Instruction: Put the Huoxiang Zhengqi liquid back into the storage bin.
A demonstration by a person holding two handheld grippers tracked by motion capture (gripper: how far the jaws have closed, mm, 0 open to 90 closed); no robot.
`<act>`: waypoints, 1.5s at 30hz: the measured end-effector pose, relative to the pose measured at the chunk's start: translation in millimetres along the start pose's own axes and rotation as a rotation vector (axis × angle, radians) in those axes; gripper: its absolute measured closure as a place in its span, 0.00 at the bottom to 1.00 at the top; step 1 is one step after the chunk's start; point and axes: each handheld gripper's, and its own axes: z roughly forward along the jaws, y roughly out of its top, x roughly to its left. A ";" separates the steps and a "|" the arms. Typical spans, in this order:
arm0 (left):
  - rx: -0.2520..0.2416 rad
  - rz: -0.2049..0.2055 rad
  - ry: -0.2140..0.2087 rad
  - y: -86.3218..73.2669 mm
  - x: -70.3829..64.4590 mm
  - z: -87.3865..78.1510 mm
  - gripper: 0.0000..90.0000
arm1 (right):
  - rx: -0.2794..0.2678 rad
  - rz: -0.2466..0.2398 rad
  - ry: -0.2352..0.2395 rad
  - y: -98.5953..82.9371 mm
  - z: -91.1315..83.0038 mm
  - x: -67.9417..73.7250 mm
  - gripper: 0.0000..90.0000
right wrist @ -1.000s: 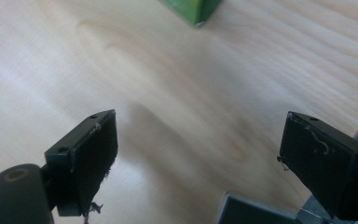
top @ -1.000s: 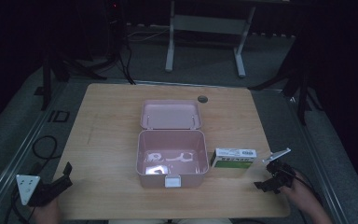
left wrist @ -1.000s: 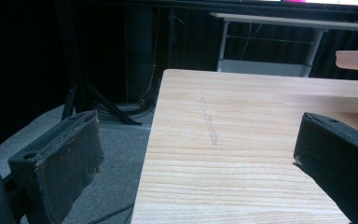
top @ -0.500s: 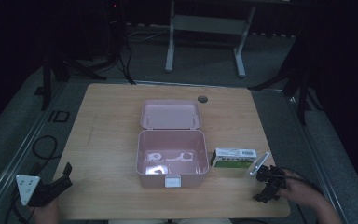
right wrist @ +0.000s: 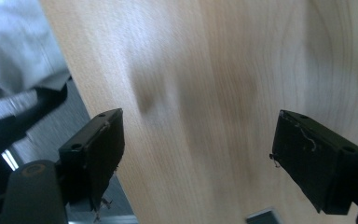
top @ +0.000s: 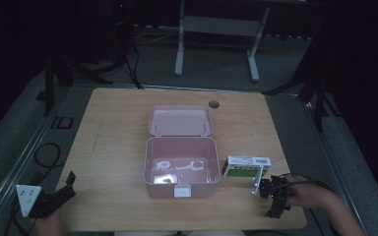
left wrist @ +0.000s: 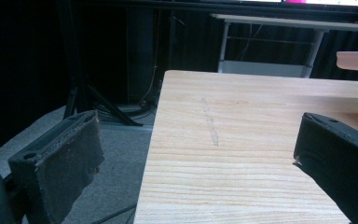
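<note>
Dark floor and metal stands surround the wooden tabletop (top: 118,147) in the high view. A pink box (top: 181,164) stands open at the middle, its lid lying back toward the far edge, and a green and white carton (top: 247,166) lies just beside its right wall. The left gripper (top: 61,194) rests at the near left corner, unchanged from before. The right gripper (top: 275,201) is at the near right corner and points toward the near edge; a second ago it was farther right, near the right edge.

Left gripper view: the jaws stand wide over the tabletop's left edge.

Right gripper view: the jaws are wide apart above bare wood at the near edge.
</note>
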 end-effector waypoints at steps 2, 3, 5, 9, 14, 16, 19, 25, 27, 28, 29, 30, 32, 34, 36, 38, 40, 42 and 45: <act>-0.001 -0.003 -0.001 -0.1 0.4 -0.1 0.01 | 0.016 -0.048 -0.021 7.2 -2.8 3.6 0.18; -0.001 -0.003 -0.001 -0.1 0.4 -0.2 0.01 | 0.020 -0.070 -0.032 10.7 -3.9 5.1 0.18; -0.001 -0.002 -0.001 -0.1 0.4 -0.3 0.01 | 0.022 -0.115 -0.038 17.2 -5.6 7.7 0.18; 0.001 -0.003 -0.005 -0.3 0.7 -0.1 0.01 | 0.025 -0.146 -0.035 28.2 -8.1 9.1 0.18; 0.001 -0.003 -0.006 -0.3 0.6 -0.2 0.01 | 0.008 -0.173 -0.026 38.1 -12.5 8.6 0.18; 0.001 -0.003 -0.006 -0.3 0.6 -0.2 0.01 | 0.000 -0.183 -0.026 41.5 -16.2 8.7 0.17; 0.000 -0.003 -0.005 -0.3 0.6 0.0 0.01 | -0.009 -0.205 -0.031 45.1 -22.0 8.8 0.17; 0.002 -0.002 -0.007 -0.4 0.4 0.4 0.01 | -0.019 -0.231 -0.035 52.1 -40.7 9.5 0.17; 0.003 -0.003 -0.008 -0.5 0.5 0.5 0.01 | -0.018 -0.228 -0.040 53.6 -47.0 9.3 0.17; 0.002 -0.003 -0.009 -0.6 0.7 0.4 0.01 | -0.023 -0.235 -0.037 54.5 -50.0 8.8 0.17; 0.002 -0.003 -0.010 -0.6 0.8 0.4 0.01 | -0.029 -0.242 -0.037 55.0 -53.1 8.9 0.17; 0.003 -0.004 -0.010 -0.6 0.8 0.5 0.01 | -0.035 -0.251 -0.041 55.7 -56.8 8.8 0.18; 0.005 -0.007 -0.015 -0.7 0.8 0.9 0.01 | -0.036 -0.247 -0.053 56.3 -62.5 7.8 0.20; 0.006 -0.005 -0.017 -0.7 0.4 1.1 0.01 | -0.042 -0.246 -0.070 55.8 -68.9 6.9 0.20; 0.005 -0.005 -0.019 -0.6 0.3 1.1 0.01 | -0.059 -0.254 -0.084 54.7 -75.1 4.1 0.19; 0.004 -0.006 -0.019 -0.7 0.4 1.1 0.01 | -0.064 -0.253 -0.102 53.5 -81.0 0.2 0.19; 0.005 -0.005 -0.018 -0.7 0.7 1.1 0.01 | -0.068 -0.242 -0.110 52.4 -85.7 -3.8 0.19; 0.006 -0.005 -0.018 -0.7 0.7 1.2 0.01 | -0.075 -0.237 -0.117 51.8 -89.1 -8.0 0.19; 0.007 -0.004 -0.018 -0.9 0.6 1.4 0.01 | -0.077 -0.229 -0.122 51.7 -93.2 -14.3 0.19</act>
